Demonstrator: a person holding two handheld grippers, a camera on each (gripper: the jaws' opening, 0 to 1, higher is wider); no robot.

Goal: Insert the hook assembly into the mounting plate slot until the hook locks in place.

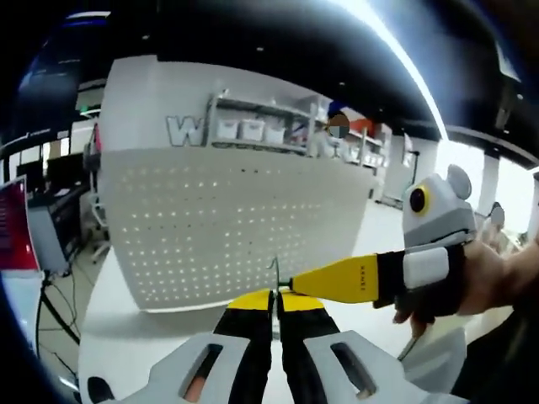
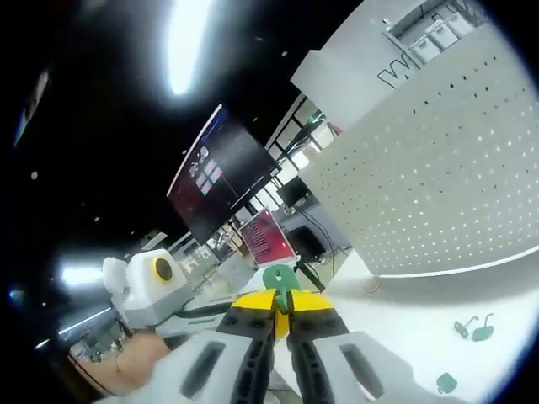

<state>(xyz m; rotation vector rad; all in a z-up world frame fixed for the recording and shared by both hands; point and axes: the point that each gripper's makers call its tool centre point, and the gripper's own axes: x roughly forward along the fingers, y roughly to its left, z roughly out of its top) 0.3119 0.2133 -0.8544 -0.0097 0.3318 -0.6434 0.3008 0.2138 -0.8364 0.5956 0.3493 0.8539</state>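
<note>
The white perforated mounting plate (image 1: 236,219) stands upright on the table ahead; in the right gripper view it fills the right side (image 2: 438,168). My left gripper (image 1: 274,296) is shut on a thin metal hook wire (image 1: 274,271) that sticks up just past its yellow tips, in front of the plate's lower edge. My right gripper (image 1: 293,286) reaches in from the right, and its yellow tip meets the left one at the wire. In its own view the right gripper (image 2: 280,303) is shut on a green plastic hook piece (image 2: 279,279).
Two small green hook pieces (image 2: 472,328) lie on the white table (image 2: 404,320) by the plate's foot, and a third (image 2: 446,383) lies nearer. A person's hand (image 1: 497,278) holds the right gripper. Monitors (image 2: 223,181) and shelves (image 1: 278,126) stand behind.
</note>
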